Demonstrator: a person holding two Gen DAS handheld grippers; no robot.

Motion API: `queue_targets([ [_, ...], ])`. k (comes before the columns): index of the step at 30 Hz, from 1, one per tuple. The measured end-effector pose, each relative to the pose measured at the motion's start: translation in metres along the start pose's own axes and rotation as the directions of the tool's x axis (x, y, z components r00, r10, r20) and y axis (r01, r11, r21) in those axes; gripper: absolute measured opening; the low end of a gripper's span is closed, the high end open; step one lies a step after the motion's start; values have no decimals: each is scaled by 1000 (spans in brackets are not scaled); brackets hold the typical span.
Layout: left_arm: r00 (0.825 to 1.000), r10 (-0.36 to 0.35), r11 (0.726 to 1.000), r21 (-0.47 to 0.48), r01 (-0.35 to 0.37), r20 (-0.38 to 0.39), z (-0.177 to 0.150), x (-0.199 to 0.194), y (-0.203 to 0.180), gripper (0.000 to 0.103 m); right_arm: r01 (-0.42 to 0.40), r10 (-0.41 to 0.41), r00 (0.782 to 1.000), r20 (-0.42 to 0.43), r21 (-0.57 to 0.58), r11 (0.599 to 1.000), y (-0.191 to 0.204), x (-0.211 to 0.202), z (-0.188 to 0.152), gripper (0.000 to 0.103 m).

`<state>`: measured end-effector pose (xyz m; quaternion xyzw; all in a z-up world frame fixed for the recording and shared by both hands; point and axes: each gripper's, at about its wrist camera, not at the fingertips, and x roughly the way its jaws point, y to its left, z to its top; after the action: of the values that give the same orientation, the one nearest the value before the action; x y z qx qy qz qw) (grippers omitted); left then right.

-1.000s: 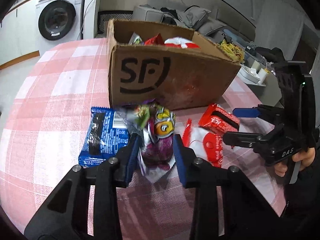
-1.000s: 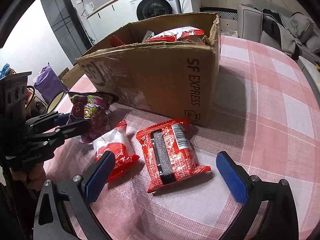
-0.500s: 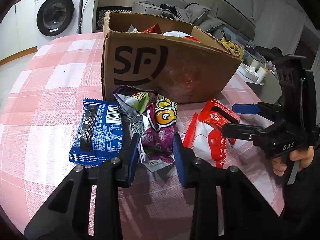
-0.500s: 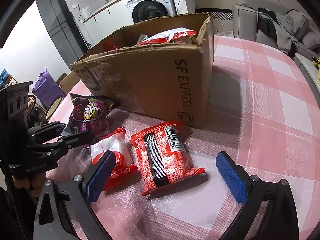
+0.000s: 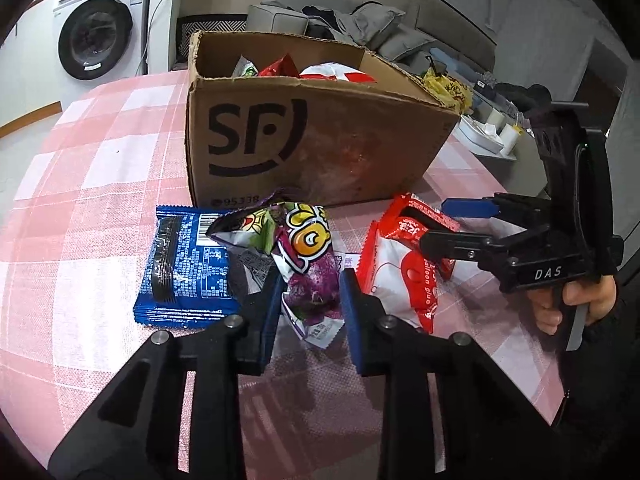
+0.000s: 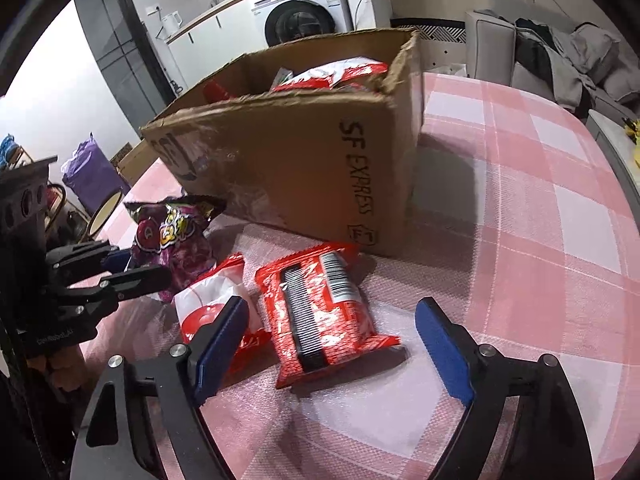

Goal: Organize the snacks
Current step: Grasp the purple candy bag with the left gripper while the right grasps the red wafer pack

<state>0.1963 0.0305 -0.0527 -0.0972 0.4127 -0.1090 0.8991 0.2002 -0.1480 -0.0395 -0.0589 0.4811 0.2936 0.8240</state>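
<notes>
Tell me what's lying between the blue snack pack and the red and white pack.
The purple snack bag, pinched in the left gripper's jaws, per the left wrist view.

the left gripper (image 5: 308, 304), clamped on the purple snack bag (image 5: 308, 264), sits lower than a second ago, the bag's top now level with the foot of the cardboard box (image 5: 320, 136) instead of against its side. the right gripper (image 6: 328, 344) is slightly nearer the red packet (image 6: 320, 312).
</notes>
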Motion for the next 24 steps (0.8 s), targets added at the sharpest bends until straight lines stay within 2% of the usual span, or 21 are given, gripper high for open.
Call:
queue_targets([
  [3,1000,0,999,-55,0,0,1,2,6,47,12,-12,1000,-9,-3,1000,-2,0,-1,86],
  [4,1000,1,998,-69,-1,0,3,3,7,51,18,-18,1000,-19,-8,1000,-2,2,-1,81],
  [7,1000,15,998,-67,-15,3,5,4,4,61,23,-23,999,-22,-26,999,1,3,-2,76],
  [9,1000,30,997,-72,-30,1,8,7,3,63,20,-21,1000,-19,-35,999,3,4,-3,74],
  [16,993,118,992,-40,-118,-2,22,18,-6,62,26,-26,1000,-5,-66,998,10,4,-6,65],
  [17,992,124,992,-24,-124,8,22,18,-8,59,26,-26,1000,-3,-69,997,10,4,-6,62],
  [18,992,125,992,-14,-125,10,22,19,-10,46,25,-25,1000,-2,-72,997,10,4,-6,61],
  [19,993,116,993,-4,-116,4,22,19,-11,39,24,-24,1000,-1,-75,997,13,5,-6,61],
  [24,996,90,996,-5,-90,24,16,11,-14,34,22,-22,1000,1,-82,996,16,4,-6,58],
])
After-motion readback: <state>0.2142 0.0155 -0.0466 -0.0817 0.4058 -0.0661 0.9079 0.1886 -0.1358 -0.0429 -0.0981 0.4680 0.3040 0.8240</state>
